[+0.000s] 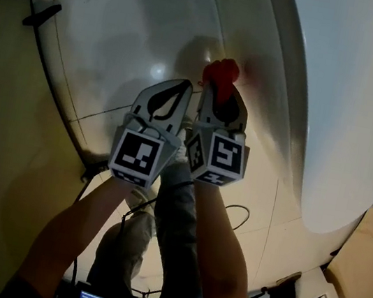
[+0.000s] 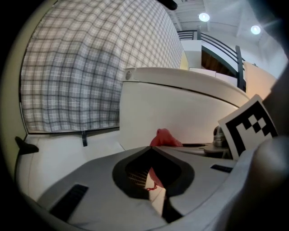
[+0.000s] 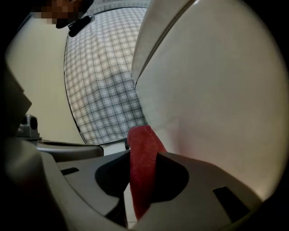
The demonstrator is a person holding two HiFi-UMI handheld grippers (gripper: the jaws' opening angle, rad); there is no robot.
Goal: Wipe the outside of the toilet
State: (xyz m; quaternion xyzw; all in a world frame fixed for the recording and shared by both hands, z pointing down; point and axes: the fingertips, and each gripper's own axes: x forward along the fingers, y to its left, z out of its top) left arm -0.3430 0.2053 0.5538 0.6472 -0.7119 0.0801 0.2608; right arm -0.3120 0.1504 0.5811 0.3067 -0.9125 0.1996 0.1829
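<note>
Toilet (image 1: pixel 336 99) fills the right side of the head view, white curved outer wall, glossy. Plaid curtain (image 2: pixel 90 67) hangs behind the toilet, with pale floor (image 1: pixel 119 41) at its foot. Both grippers sit low beside the toilet's outer wall, side by side. Right gripper (image 1: pixel 219 90) is the one nearer the toilet, jaws clamped on a red cloth (image 3: pixel 142 158). The cloth's bunched end sticks out past the tips, just beside the wall. There is a faint red tint on the porcelain there, but contact can't be confirmed. Left gripper (image 1: pixel 183 84) is on the far side of the right one from the toilet, jaws closed together with nothing in them.

Step, as judged: wiping the lower outer side of the bowl. Next move calls for pressing the cloth flat to the wall and sweeping along the curve, with the left gripper kept out of the way.
</note>
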